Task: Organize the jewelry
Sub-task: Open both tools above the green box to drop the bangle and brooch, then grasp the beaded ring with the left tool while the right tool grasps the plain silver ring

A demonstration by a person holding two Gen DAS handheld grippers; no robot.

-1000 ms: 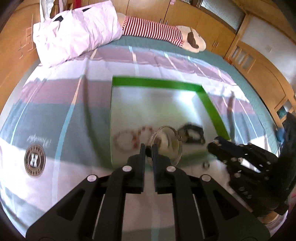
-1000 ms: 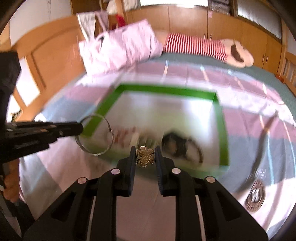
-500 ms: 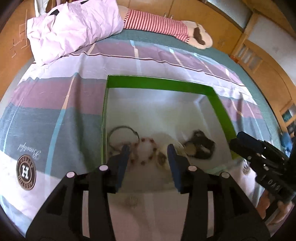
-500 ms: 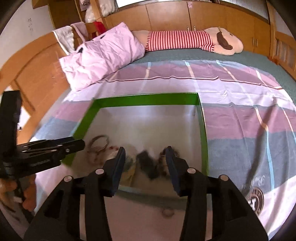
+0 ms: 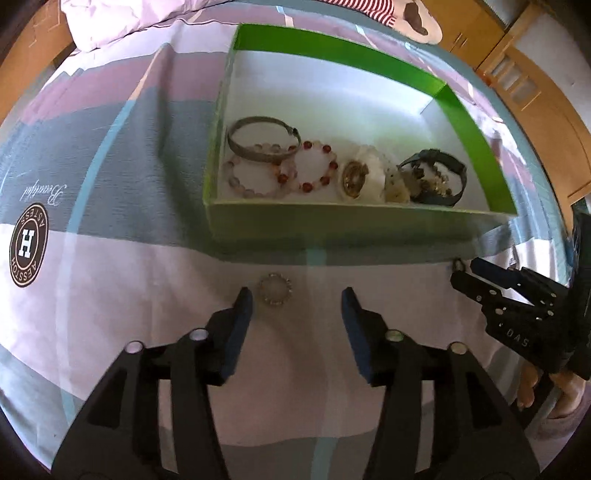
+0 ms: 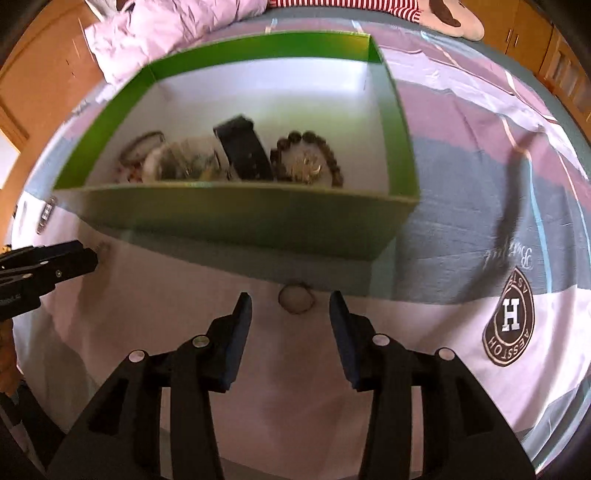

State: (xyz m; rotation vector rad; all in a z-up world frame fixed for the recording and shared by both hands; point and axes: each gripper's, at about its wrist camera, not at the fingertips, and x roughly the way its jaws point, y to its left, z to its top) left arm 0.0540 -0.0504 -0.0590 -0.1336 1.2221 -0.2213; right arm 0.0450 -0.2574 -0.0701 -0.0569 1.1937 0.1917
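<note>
A green box [image 5: 343, 218] with a white inside sits on the bed and holds a silver bangle [image 5: 263, 142], beaded bracelets [image 5: 314, 171], a gold piece [image 5: 354, 177] and a dark watch [image 5: 439, 177]. My left gripper [image 5: 295, 302] is open and empty above the bedsheet, with a small beaded ring [image 5: 275, 290] lying between its fingertips. My right gripper [image 6: 290, 306] is open and empty, with a small ring [image 6: 295, 297] on the sheet just ahead of it, before the box's near wall [image 6: 240, 218]. Each gripper shows at the edge of the other's view.
The striped bedsheet [image 5: 110, 280] carries a round brown logo [image 5: 28, 247]. A pink pillow [image 6: 166, 26] and a striped plush toy [image 6: 443, 14] lie at the head of the bed. Wooden cabinets [image 5: 535, 92] stand to the right.
Both grippers opened and dropped back from the box toward the near sheet. The silver bangle and the gold piece they held now lie in the box.
</note>
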